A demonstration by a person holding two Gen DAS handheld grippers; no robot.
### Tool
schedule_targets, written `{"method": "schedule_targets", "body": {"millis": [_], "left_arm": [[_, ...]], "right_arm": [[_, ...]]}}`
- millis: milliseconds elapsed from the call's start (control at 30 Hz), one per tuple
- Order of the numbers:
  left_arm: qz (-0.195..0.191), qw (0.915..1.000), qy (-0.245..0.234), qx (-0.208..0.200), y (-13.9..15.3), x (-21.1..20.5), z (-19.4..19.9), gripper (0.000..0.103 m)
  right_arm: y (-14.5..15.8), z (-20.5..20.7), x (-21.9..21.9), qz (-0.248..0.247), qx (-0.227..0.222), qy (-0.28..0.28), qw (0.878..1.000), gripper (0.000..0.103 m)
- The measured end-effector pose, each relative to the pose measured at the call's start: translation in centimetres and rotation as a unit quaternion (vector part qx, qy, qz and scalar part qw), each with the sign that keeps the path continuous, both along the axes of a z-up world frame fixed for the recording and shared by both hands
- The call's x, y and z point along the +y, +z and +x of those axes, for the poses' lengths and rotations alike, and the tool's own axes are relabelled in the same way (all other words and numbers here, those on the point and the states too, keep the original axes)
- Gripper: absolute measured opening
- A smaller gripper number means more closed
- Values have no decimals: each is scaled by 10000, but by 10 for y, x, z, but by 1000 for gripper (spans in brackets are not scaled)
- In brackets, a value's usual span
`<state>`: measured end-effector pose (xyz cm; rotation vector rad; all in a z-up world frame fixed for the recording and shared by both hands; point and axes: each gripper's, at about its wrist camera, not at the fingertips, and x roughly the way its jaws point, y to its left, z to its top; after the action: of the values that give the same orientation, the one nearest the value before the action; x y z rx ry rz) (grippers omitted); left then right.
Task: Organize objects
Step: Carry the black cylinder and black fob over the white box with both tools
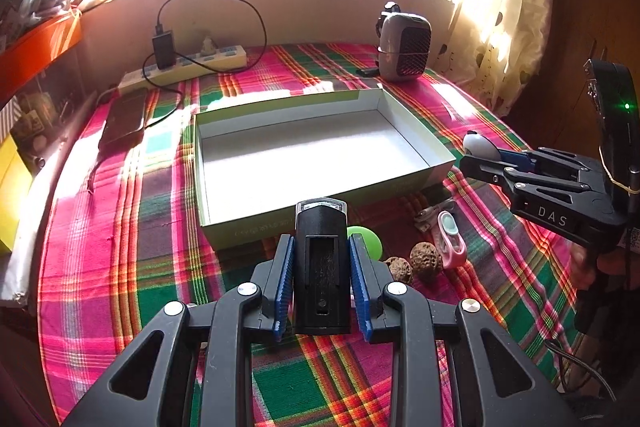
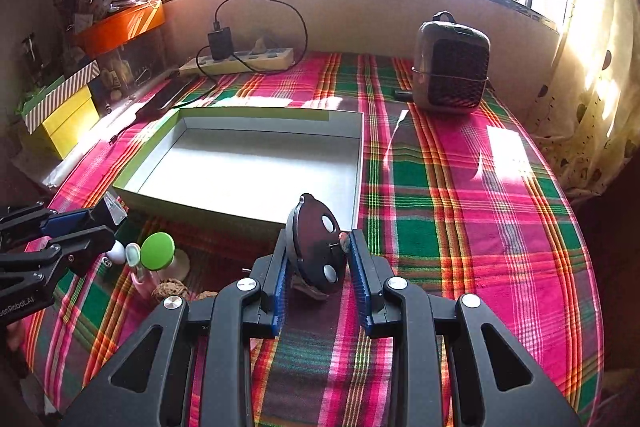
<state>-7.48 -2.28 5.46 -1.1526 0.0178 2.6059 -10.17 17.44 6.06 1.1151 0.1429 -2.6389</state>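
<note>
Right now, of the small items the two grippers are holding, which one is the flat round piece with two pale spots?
The black disc clamped in the right gripper. The left gripper holds a tall black rectangular block with a clear top instead.

My left gripper (image 1: 322, 267): black w/ blue pads (image 1: 285, 283), on a black block (image 1: 320, 267). Right gripper (image 2: 322, 267): same colours, dark disc (image 2: 316, 247) w/ white dots. Cloth (image 2: 460, 227) pink-green plaid. Box (image 1: 396, 115) green outside, white inside. Near it: green cap (image 2: 158, 251), pink clip (image 1: 452, 239).
</note>
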Motion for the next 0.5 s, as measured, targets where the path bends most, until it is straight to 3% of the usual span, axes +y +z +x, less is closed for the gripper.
{"method": "schedule_targets", "body": {"millis": [500], "left_arm": [[-25, 9999, 64, -75, 4, -3, -51, 25]], "right_arm": [[7, -36, -12, -11, -13, 90, 10000, 29]]}}
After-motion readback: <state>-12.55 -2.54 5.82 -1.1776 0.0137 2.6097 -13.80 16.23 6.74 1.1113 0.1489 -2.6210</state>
